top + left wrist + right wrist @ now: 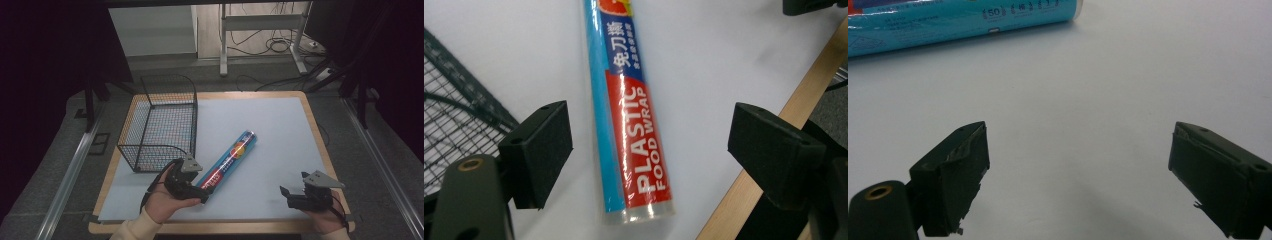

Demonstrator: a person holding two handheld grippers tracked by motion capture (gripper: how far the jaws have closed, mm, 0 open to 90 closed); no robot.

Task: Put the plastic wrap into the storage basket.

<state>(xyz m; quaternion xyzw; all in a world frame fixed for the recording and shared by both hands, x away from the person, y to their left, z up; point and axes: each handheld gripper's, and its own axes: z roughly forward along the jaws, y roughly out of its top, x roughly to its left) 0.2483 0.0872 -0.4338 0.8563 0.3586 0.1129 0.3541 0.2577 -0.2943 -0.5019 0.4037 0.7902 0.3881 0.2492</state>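
A long roll of plastic food wrap (pixel 232 157), blue and red, lies slantwise on the pale mat (pixel 270 120). In the high view my left gripper (pixel 199 194) is at the roll's near end, held in a hand. The left gripper view has that end of the roll (pixel 634 135) between the black pads (pixel 541 150), with a gap on each side, so the left gripper (pixel 651 147) is open. My right gripper (pixel 287 196) rests low at the front right, well apart from the roll. Its jaws stand wide over bare mat in the right gripper view (pixel 1078 165), with the roll (pixel 948 22) farther off.
A black wire basket (pixel 160 125) stands at the mat's left side, close to my left gripper; its mesh (pixel 454 110) lies left of the jaws. The wooden table edge (pixel 804 105) runs along the right. Desk legs and cables (pixel 270 40) lie beyond the table.
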